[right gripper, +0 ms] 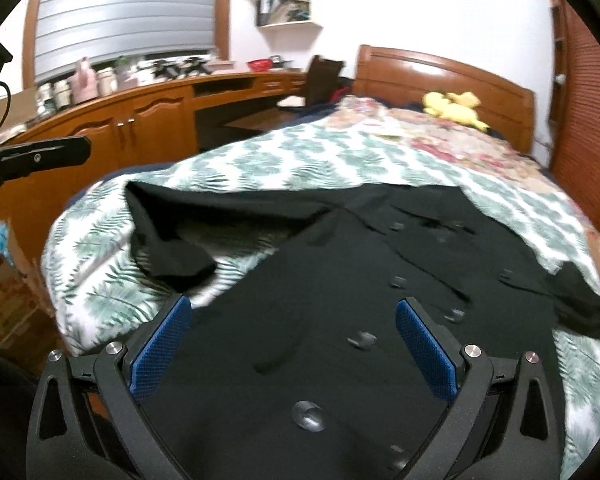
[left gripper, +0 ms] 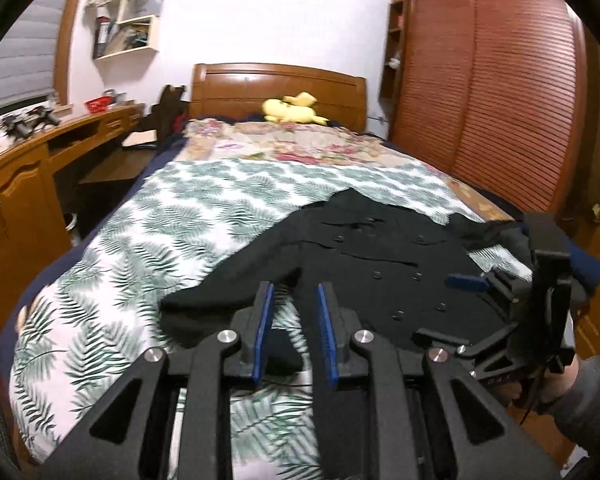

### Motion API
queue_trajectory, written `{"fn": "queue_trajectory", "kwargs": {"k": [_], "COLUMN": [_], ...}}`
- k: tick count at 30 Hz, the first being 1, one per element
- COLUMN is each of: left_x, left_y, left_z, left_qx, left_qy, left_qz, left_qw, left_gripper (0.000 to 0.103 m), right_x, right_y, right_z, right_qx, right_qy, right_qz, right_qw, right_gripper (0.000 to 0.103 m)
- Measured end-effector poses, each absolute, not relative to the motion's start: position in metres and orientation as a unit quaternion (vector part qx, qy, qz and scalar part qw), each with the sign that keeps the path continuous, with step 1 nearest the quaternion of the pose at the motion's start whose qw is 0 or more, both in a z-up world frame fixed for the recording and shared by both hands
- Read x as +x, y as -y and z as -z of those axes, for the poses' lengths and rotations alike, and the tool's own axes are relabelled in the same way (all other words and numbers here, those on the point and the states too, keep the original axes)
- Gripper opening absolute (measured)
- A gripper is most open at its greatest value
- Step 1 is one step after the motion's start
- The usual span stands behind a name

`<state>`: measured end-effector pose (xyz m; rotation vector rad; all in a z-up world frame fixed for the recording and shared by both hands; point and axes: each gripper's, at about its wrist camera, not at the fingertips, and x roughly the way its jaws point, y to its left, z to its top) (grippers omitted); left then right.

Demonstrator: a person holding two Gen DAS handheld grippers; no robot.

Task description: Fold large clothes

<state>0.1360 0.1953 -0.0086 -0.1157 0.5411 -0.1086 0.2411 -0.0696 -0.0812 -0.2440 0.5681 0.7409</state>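
Black coat (right gripper: pixel 340 264) spread on leaf-print bedspread (left gripper: pixel 172 216) beside wooden wardrobe (left gripper: pixel 492 92)

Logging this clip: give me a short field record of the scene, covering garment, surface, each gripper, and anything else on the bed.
garment: black buttoned coat, spread flat, one sleeve stretched sideways
surface: bed with leaf-print cover
left gripper: jaws partly open, nothing between them, above the sleeve end
right gripper: jaws wide open, empty, over the coat's lower front
other on bed: yellow plush toy by the headboard
fold status: not yet begun
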Motion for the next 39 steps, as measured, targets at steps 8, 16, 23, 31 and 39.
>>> {"fn": "queue_trajectory", "kwargs": {"k": [8, 16, 23, 31, 39], "left_x": [0.124, 0.121, 0.126, 0.141, 0.158], "left_y": [-0.245, -0.259, -0.254, -0.21, -0.152], "left_z": [0.018, 0.026, 0.031, 0.03, 0.032], "left_qx": [-0.09, -0.103, -0.103, -0.078, -0.05], "left_qy": [-0.262, -0.262, -0.268, -0.275, -0.283], "left_qz": [0.003, -0.016, -0.01, 0.019, 0.055], "left_qw": [0.961, 0.959, 0.958, 0.958, 0.956], "left_gripper": [0.02, 0.02, 0.02, 0.02, 0.02], "right_x": [0.25, 0.259, 0.289, 0.307, 0.291], "right_y": [-0.013, -0.088, -0.057, 0.069, 0.206], "right_z": [0.108, 0.148, 0.126, 0.023, 0.007], "right_qx": [-0.131, -0.188, -0.126, -0.018, -0.012], "right_qy": [-0.301, -0.352, -0.35, -0.254, -0.216], "right_qz": [-0.432, -0.47, -0.474, -0.435, -0.323], "right_qw": [0.84, 0.788, 0.798, 0.864, 0.921], "right_gripper": [0.098, 0.067, 0.003, 0.003, 0.002]}}
